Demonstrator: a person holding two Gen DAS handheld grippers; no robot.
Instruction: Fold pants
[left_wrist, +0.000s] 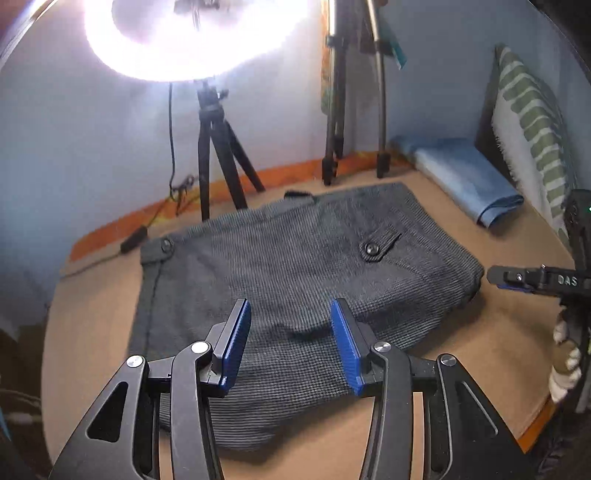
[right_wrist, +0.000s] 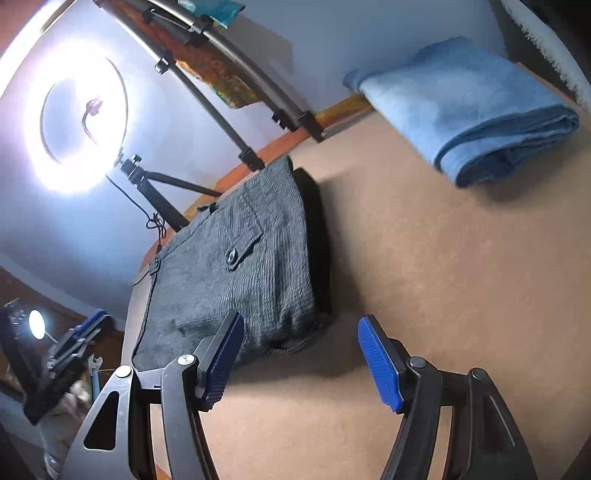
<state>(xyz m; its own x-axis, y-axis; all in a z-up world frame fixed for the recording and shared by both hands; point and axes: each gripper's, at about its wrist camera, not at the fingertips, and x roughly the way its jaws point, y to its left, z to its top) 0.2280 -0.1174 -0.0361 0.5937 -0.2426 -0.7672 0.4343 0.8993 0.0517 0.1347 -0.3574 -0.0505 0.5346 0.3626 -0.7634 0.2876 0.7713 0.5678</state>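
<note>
Dark grey woven pants (left_wrist: 295, 280), folded into a thick rectangular bundle, lie flat on the tan tabletop (left_wrist: 461, 354); buttoned pocket flap (left_wrist: 380, 243) faces up. Near edge shows a shallow wrinkle.

Left gripper (left_wrist: 291, 339) hovers over the bundle's near edge, jaws open, nothing between them. Right gripper (right_wrist: 301, 363) sits off the bundle's right corner over bare tabletop, jaws wide open, empty.

Judgement: folding looks nearly complete; what remains is tidying. Best done by pressing the near wrinkle flat and squaring the right edge, where lower layers peek out.

Beyond the bundle's far right corner: folded light-blue towel (right_wrist: 476, 110). Behind the bundle: black tripod (left_wrist: 218, 155) under a glaring ring light (left_wrist: 195, 37).
</note>
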